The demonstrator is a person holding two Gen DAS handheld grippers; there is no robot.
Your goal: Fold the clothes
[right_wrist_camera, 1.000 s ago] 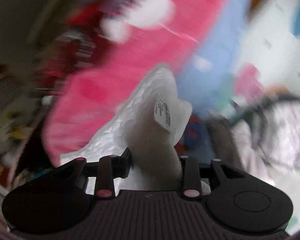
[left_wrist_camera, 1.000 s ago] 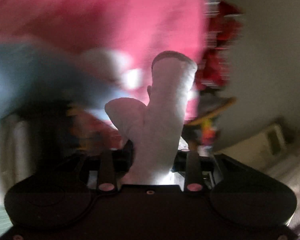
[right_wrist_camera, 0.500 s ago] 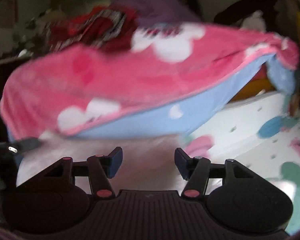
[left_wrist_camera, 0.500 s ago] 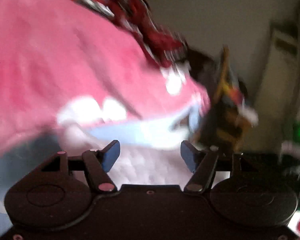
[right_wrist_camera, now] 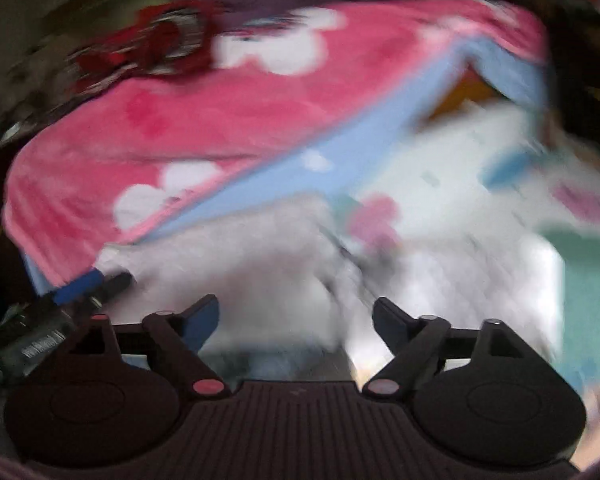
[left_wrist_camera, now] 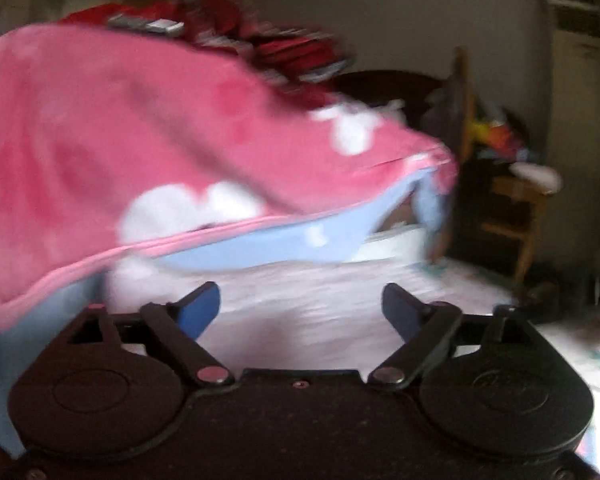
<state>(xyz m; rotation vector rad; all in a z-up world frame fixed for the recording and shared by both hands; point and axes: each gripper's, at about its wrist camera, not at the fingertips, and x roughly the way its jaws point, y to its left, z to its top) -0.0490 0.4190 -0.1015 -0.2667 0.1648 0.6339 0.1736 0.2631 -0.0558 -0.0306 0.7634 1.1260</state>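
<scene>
You are sitting between grips: your left gripper (left_wrist_camera: 300, 306) is showing its blue-padded fingers (left_wrist_camera: 198, 310) spread wide with nothing between them, and your right gripper (right_wrist_camera: 294, 316) is likewise standing wide and empty. The task's thing, a white, crinkle-textured garment (left_wrist_camera: 300, 304), is lying loose on the bed directly ahead of both tools, just beyond the fingertips; in the right view it is reading as a pale, puckered heap (right_wrist_camera: 260, 260), too smeared by blur to pick out a hem or a corner. Judging from that, a fold or a lay-down is done and you are now looking for the next pair of edges. The next move is calling for two clean pinch points on one edge, taken low and flat so only a single layer comes up; thin crinkled cloth like this is likely to bunch and drag a second layer along. Behind the garment a plush pink blanket with white blotches and a pale blue underside (left_wrist_camera: 140, 140) is mounding up, soft and thick, its piped edge overhanging the far side of the work area, so watch that your fingers are not snagging it. In the right view the patterned white bedsheet with pink and teal shapes (right_wrist_camera: 480, 184) is stretching off to the right. A wooden chair (left_wrist_camera: 516, 216) is standing well apart by the wall.
</scene>
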